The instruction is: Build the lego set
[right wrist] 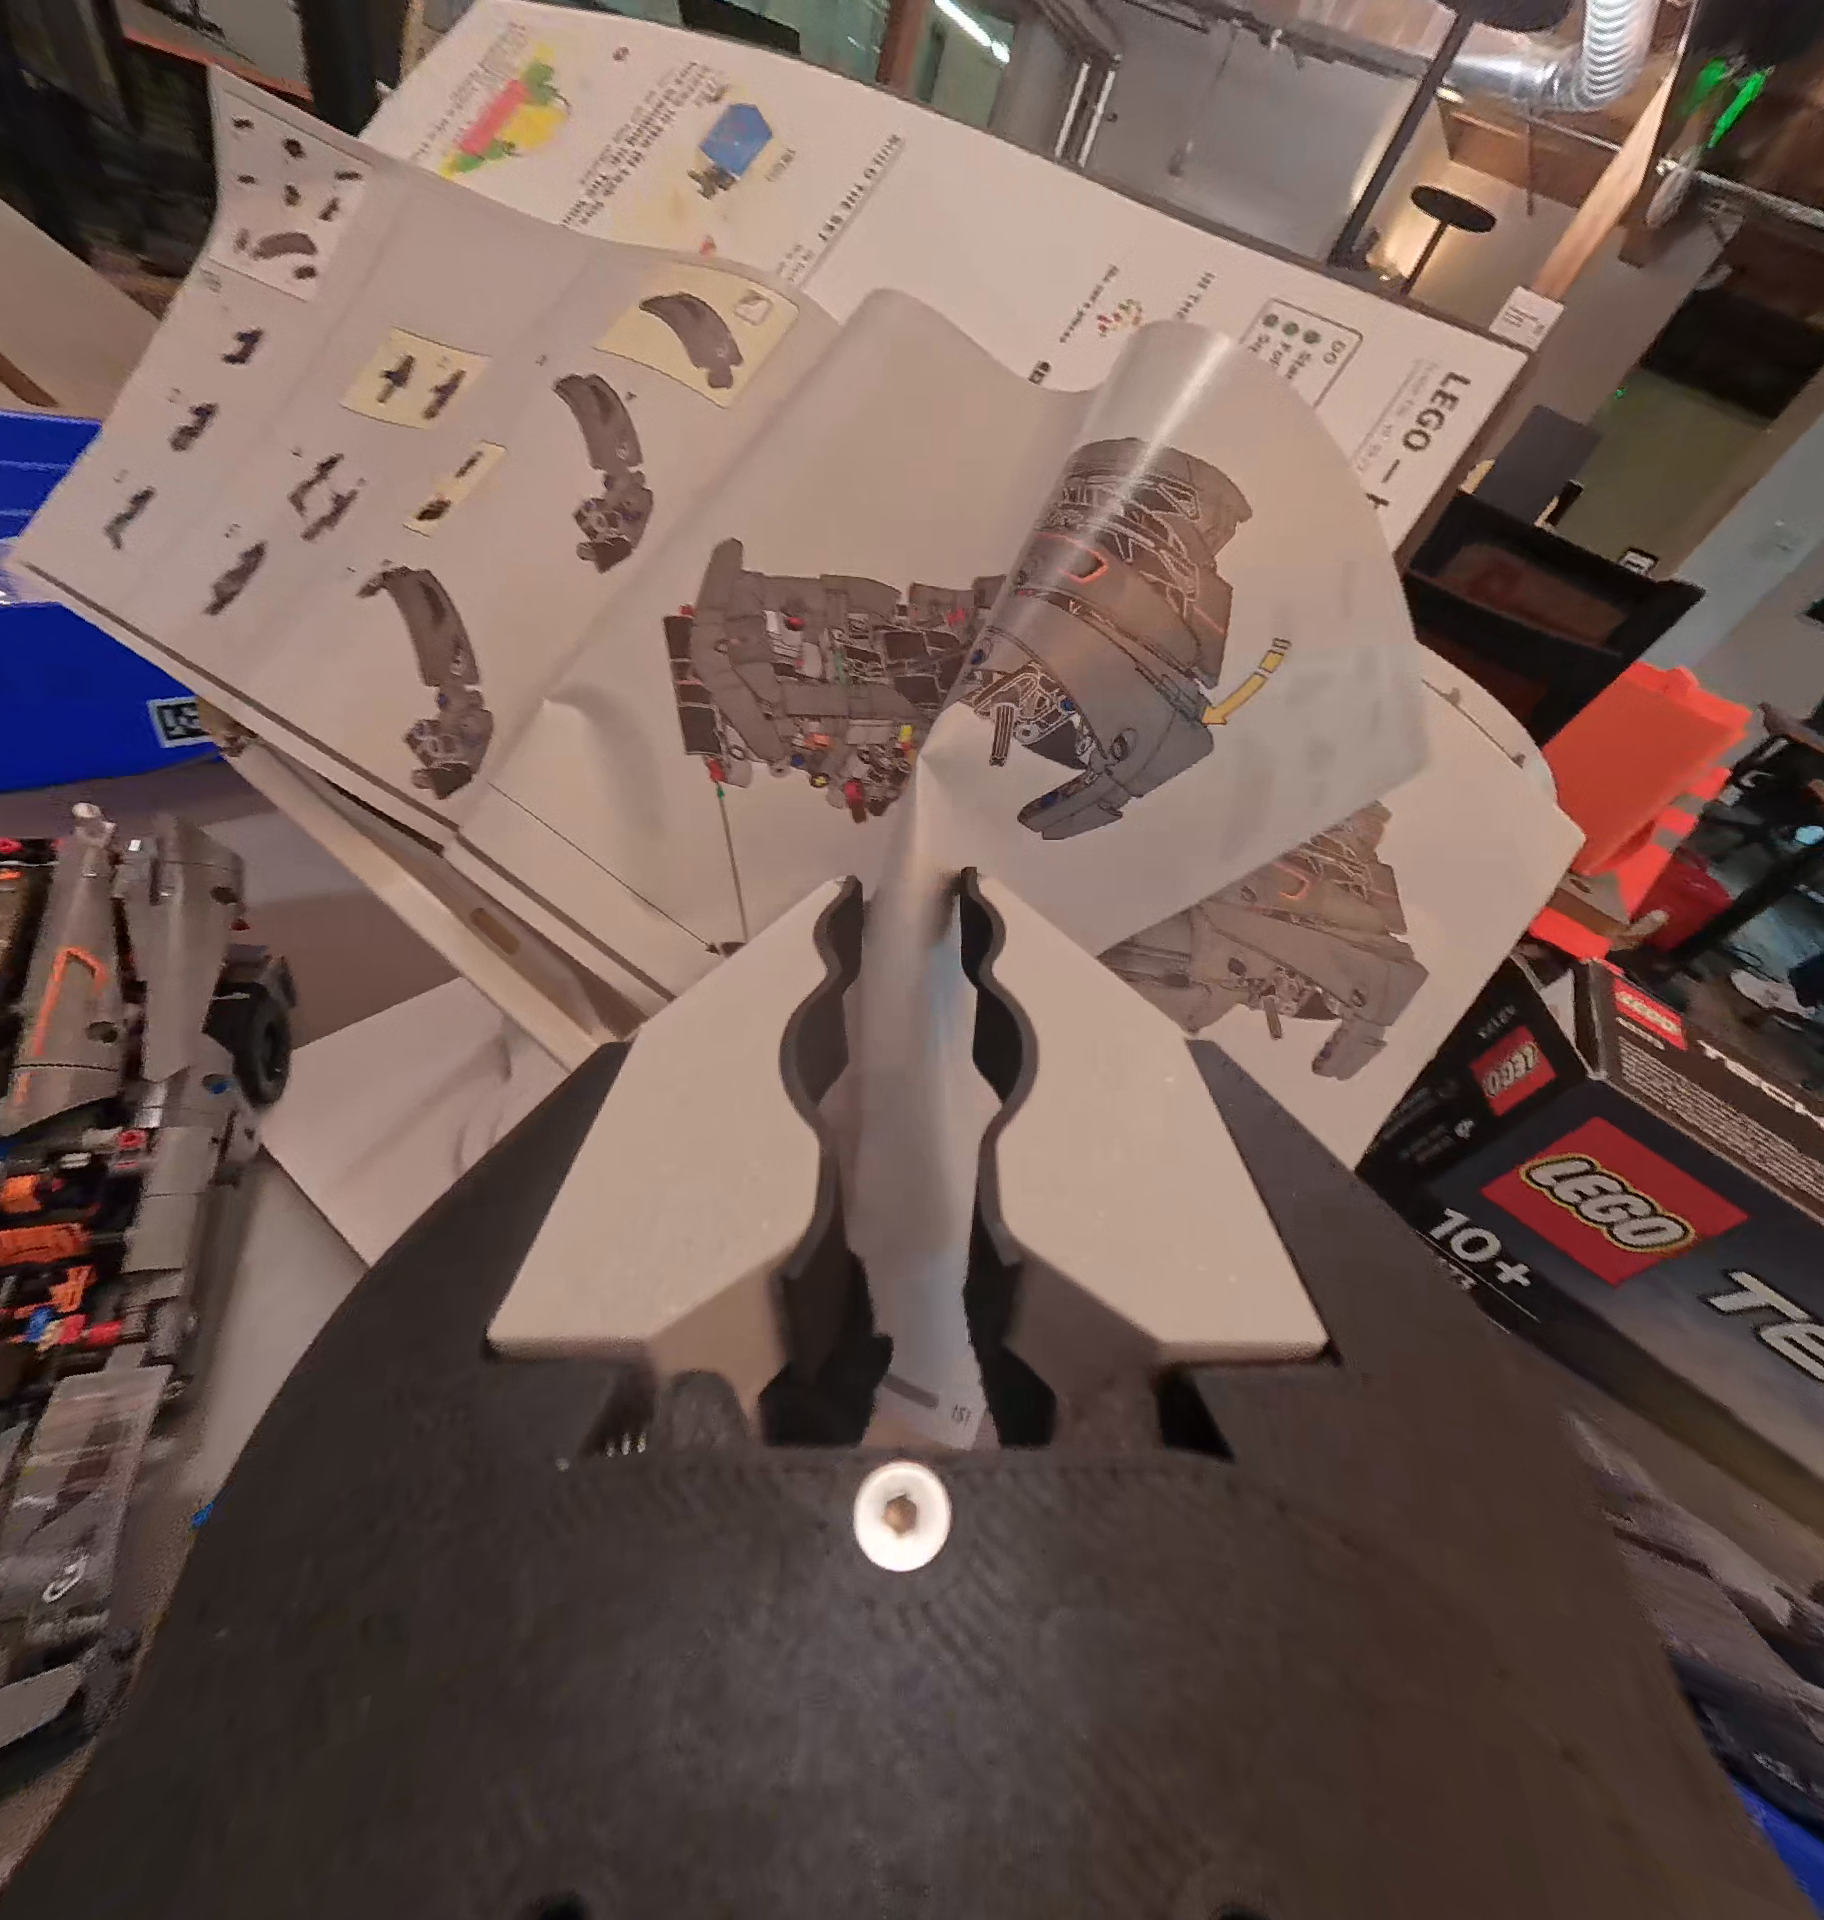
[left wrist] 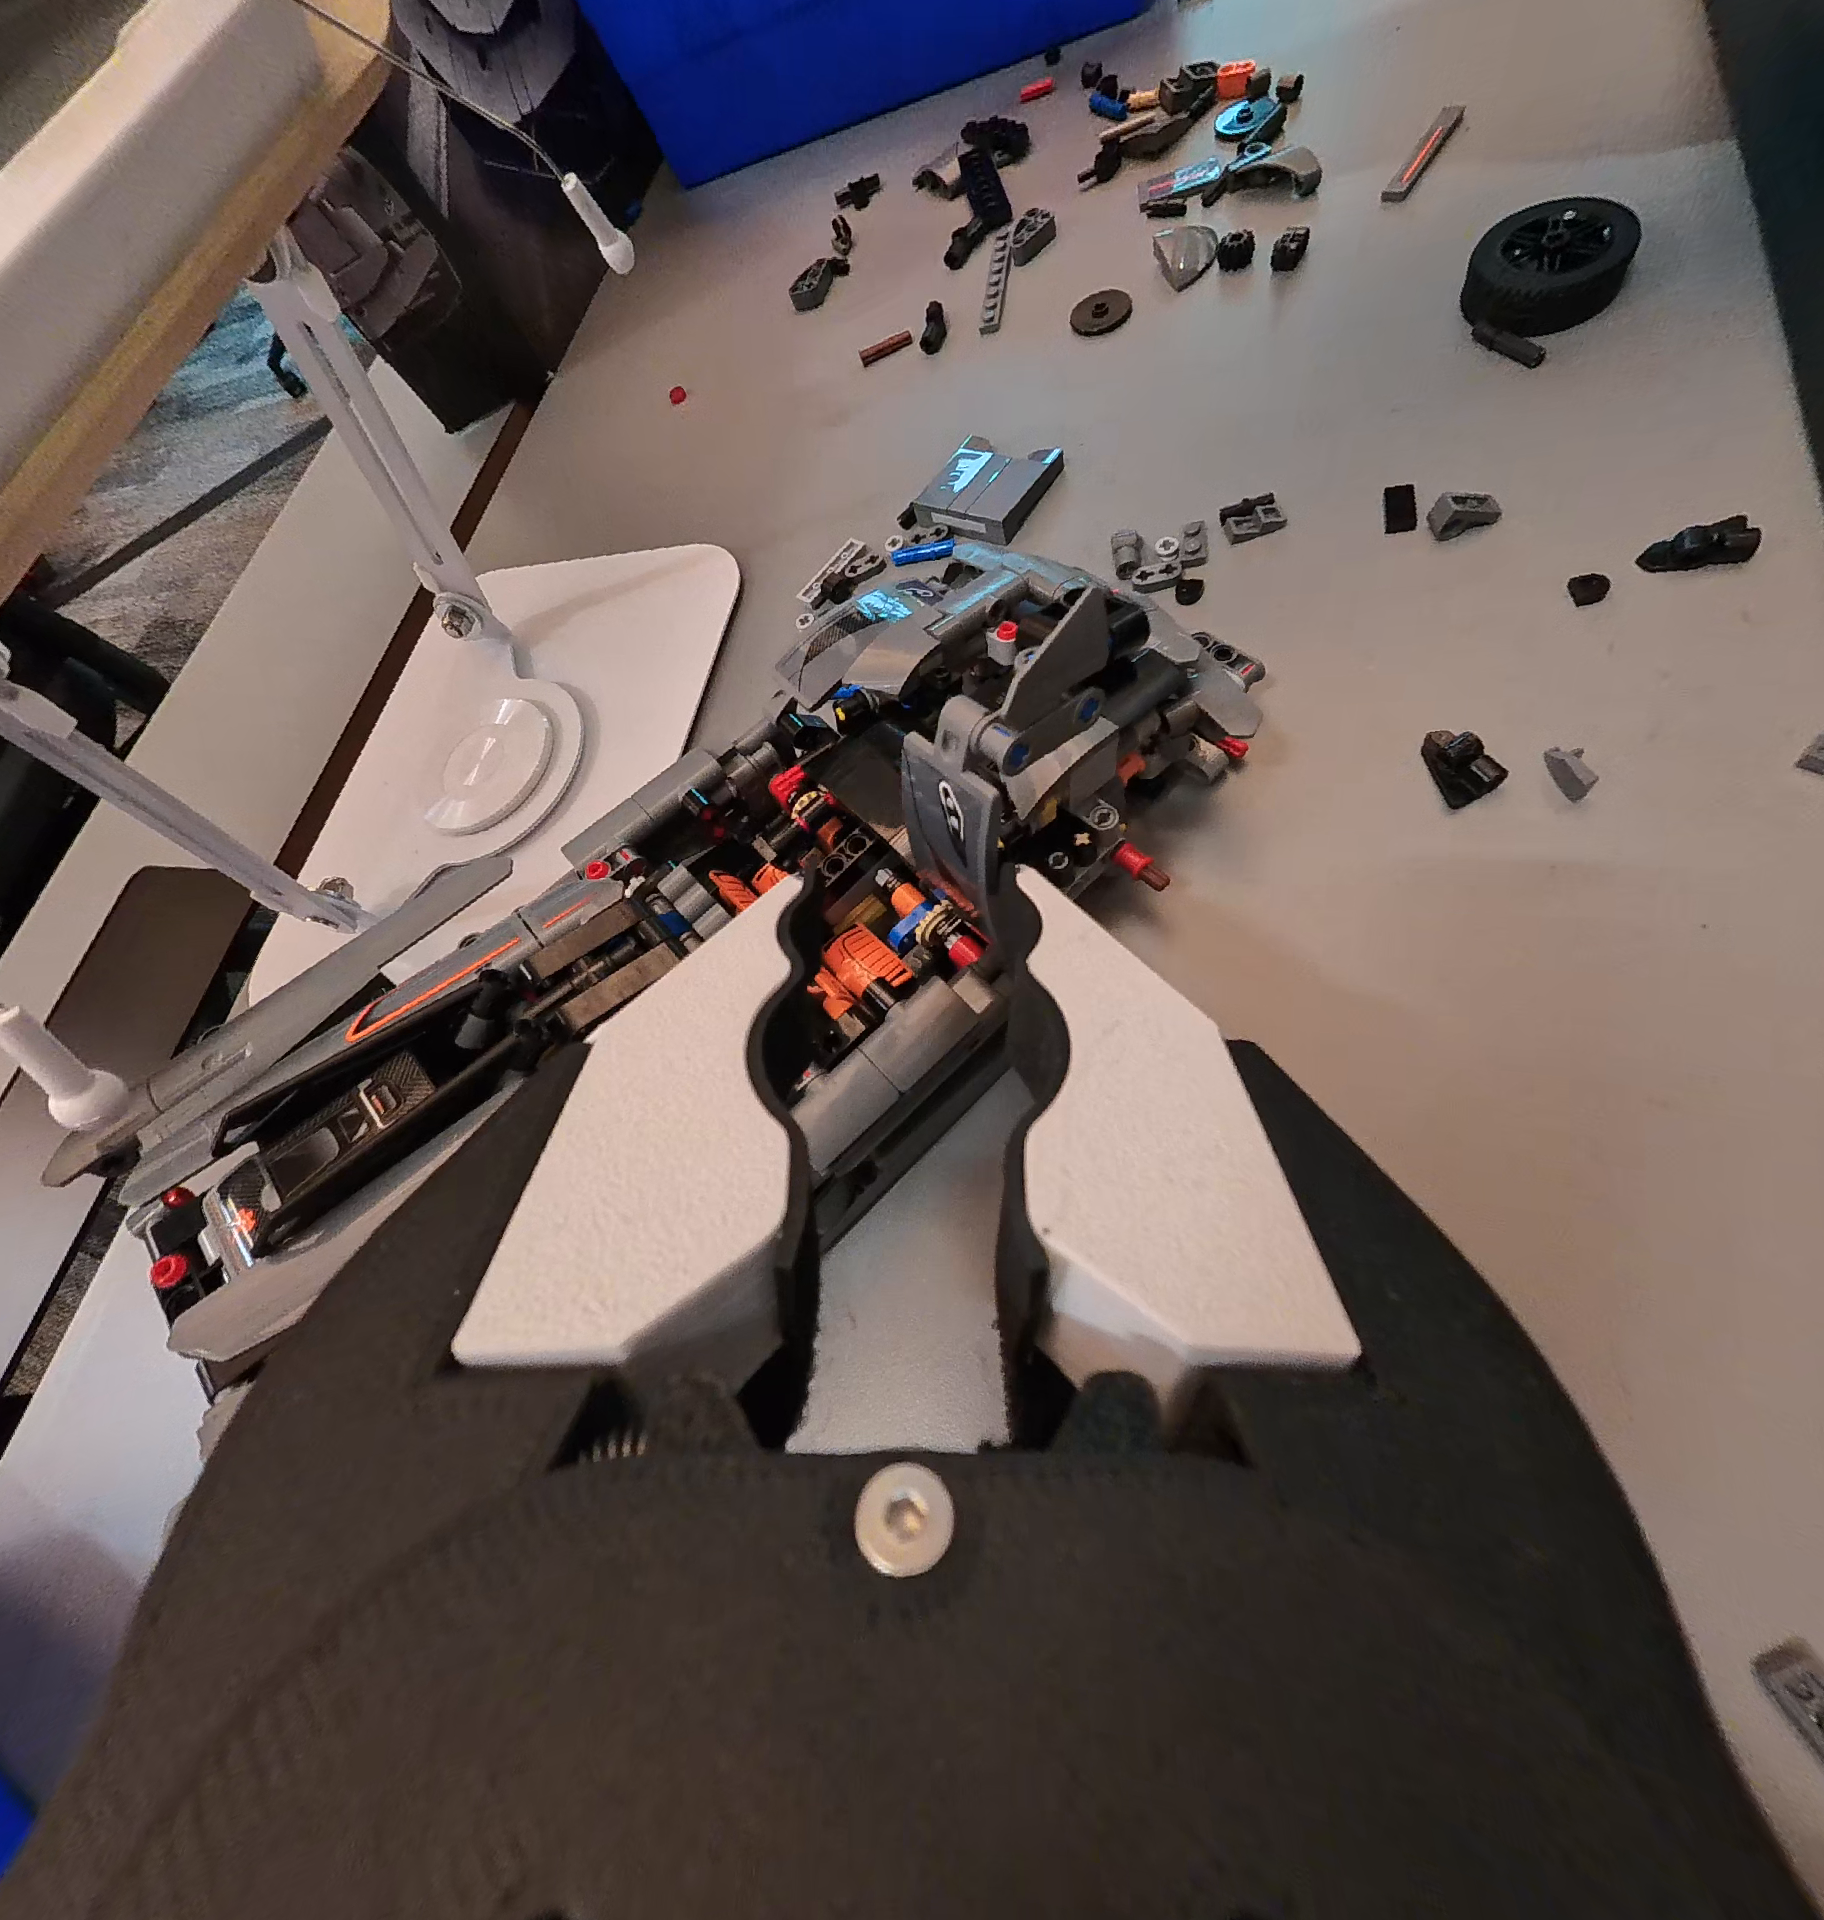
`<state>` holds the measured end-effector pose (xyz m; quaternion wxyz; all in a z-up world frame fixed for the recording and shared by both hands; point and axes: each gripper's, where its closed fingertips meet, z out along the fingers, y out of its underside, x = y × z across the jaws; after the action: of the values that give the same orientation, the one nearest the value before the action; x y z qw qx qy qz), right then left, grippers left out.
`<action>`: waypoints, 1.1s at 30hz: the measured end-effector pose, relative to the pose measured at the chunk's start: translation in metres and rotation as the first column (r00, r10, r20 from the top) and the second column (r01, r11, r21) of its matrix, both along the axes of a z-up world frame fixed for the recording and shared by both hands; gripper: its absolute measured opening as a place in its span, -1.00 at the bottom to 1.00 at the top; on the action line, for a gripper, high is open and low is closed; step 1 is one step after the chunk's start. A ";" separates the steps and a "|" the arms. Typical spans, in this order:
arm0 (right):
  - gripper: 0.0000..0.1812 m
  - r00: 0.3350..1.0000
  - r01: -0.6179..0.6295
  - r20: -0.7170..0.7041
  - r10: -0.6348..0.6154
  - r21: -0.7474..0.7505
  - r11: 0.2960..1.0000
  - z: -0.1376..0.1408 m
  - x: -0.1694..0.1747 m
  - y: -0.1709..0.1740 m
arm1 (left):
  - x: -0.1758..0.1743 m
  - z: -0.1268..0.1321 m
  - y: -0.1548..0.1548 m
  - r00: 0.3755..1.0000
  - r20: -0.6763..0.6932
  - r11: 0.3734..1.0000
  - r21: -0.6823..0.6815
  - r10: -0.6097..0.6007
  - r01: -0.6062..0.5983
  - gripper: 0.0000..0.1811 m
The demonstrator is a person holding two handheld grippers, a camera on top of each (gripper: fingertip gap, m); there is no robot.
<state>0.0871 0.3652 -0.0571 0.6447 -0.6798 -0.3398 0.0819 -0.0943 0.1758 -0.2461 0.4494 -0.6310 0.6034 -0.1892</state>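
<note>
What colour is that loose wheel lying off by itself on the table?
Black, both tyre and rim: the loose rubber-tyred wheel shows best in the left wrist view.

Worktop: pale grey flat worktop (left wrist: 1407, 1039).
On it: half-built grey model car (left wrist: 679, 914), scattered small bricks (left wrist: 1147, 187), black rubber wheel (left wrist: 1552, 265), white lamp base (left wrist: 596, 665).

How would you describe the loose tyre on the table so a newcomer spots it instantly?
Start at the half-built grey car model in the table's middle, then look past the scattered small parts to the far right. The tyre lies there: round, black, spoked, far bigger than any loose piece nearby.
</note>
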 end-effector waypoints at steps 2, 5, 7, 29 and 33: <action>-0.90 0.998 -0.052 -0.022 0.052 -0.022 0.998 0.000 -0.009 -0.005 | 0.000 0.000 0.000 1.000 0.000 1.000 0.000 -0.001 0.001 -0.67; -0.93 0.995 -0.095 -0.039 0.093 -0.035 0.995 0.000 -0.020 -0.011 | 0.001 0.000 0.000 1.000 0.001 1.000 0.000 -0.001 0.001 -0.67; -0.92 0.988 -0.141 -0.069 0.139 -0.028 0.990 0.006 -0.031 -0.019 | 0.001 0.000 0.000 1.000 0.003 1.000 -0.003 -0.002 0.002 -0.67; -0.68 0.897 -0.441 -0.042 0.440 -0.001 0.898 0.008 -0.210 -0.093 | 0.003 -0.006 0.000 1.000 -0.004 1.000 -0.014 -0.007 0.007 -0.67; -0.37 0.858 -0.508 0.057 0.510 -0.046 0.860 -0.016 -0.259 -0.123 | 0.000 -0.005 0.001 1.000 0.000 1.000 -0.016 0.000 0.000 -0.66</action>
<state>-0.1718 0.2426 -0.0735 0.5783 -0.5776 -0.5276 0.2313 -0.0938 0.1771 -0.2507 0.4445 -0.6345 0.6017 -0.1940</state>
